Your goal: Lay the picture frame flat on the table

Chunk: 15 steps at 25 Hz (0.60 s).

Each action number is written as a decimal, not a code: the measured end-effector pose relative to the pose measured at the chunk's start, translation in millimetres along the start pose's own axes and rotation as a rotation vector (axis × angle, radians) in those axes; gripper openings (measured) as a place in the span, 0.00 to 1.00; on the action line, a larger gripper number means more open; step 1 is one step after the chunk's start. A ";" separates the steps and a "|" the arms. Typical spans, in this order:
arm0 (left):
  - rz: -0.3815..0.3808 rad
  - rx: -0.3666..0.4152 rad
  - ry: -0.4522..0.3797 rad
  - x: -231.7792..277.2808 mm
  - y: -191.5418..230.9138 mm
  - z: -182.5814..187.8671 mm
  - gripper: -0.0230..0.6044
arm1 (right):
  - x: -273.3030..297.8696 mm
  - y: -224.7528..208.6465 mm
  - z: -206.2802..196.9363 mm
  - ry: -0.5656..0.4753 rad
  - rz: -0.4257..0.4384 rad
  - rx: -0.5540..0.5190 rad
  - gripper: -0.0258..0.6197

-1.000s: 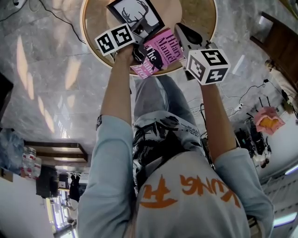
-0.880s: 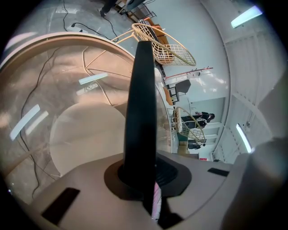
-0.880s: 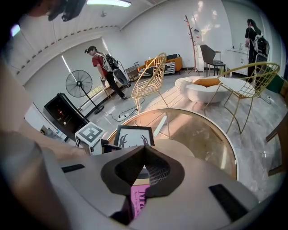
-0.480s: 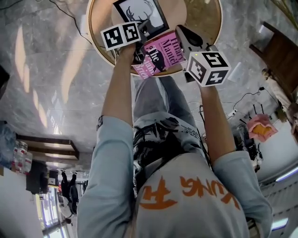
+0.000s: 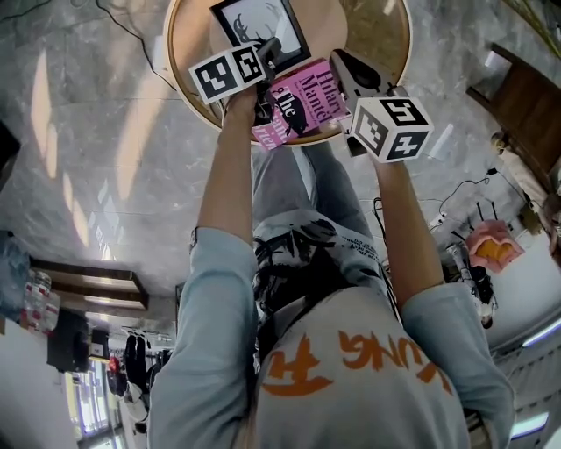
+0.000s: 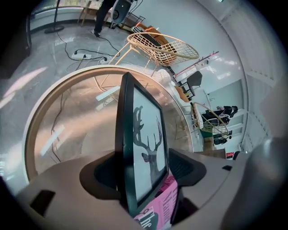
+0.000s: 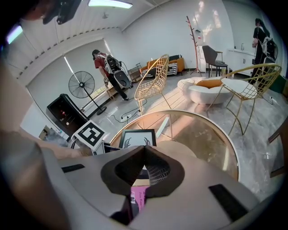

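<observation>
From above, the person leans over a round glass table (image 5: 368,26) with a gripper in each fist. The picture frame (image 5: 260,29), black-edged with a deer's head print, rests on the glass face up, well in from the near rim. A pink book (image 5: 302,98) sits just on the near side of it at the table's edge. The left gripper (image 5: 270,51) reaches to the frame's near corner. The right gripper (image 5: 338,56) points down at the book's right end.

In the left gripper view, the tongs have just been opening and now stand wide. The frame (image 6: 141,148) sits edge-on between them with neither pad pressing it. Its near end overlaps the pink book (image 6: 157,211), so I cannot tell whether it lies fully flat. A wire chair (image 6: 164,47) stands beyond the table.

In the right gripper view, the tongs (image 7: 144,150) have their tips together. A strip of the pink book (image 7: 137,197) shows in the hollow behind them, and whether they pinch it I cannot tell. The frame (image 7: 138,137) lies on the glass ahead.
</observation>
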State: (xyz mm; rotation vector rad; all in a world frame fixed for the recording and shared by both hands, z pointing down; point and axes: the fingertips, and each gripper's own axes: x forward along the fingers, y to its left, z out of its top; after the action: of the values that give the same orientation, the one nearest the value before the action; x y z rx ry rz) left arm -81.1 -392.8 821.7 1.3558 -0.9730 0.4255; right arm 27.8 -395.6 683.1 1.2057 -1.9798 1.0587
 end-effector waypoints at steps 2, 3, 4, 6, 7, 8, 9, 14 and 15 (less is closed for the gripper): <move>0.044 0.016 -0.020 -4.6 5.0 -2.6 0.56 | -4.3 0.4 -2.1 -0.003 0.001 -0.004 0.03; 0.061 0.024 -0.025 -6.8 7.6 -5.3 0.56 | -7.0 0.7 -2.9 -0.004 0.000 -0.007 0.03; 0.074 0.028 -0.028 -9.2 10.4 -8.2 0.56 | -9.5 1.1 -2.9 -0.008 0.000 -0.011 0.04; 0.085 0.010 -0.038 -15.1 15.6 -12.5 0.57 | -14.6 2.6 -1.0 -0.017 0.001 -0.018 0.03; 0.084 -0.006 -0.047 -18.3 16.8 -14.6 0.57 | -17.8 3.7 -0.2 -0.023 0.004 -0.018 0.03; 0.077 -0.021 -0.056 -21.7 16.5 -17.1 0.57 | -21.7 5.1 0.2 -0.028 0.007 -0.016 0.04; 0.065 -0.033 -0.065 -25.1 14.4 -19.8 0.57 | -26.2 7.0 0.4 -0.035 0.012 -0.011 0.04; -0.003 -0.073 -0.148 -49.8 -0.3 -28.1 0.57 | -47.2 19.9 3.1 -0.077 0.039 -0.024 0.03; -0.009 -0.075 -0.173 -57.6 -2.8 -29.6 0.57 | -50.9 22.2 2.2 -0.083 0.044 -0.029 0.03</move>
State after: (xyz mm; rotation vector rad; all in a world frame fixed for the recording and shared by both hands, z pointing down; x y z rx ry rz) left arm -101.5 -350.3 777.3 1.3445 -1.1142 0.2653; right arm 28.9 -369.0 634.4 1.2135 -2.0866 1.0128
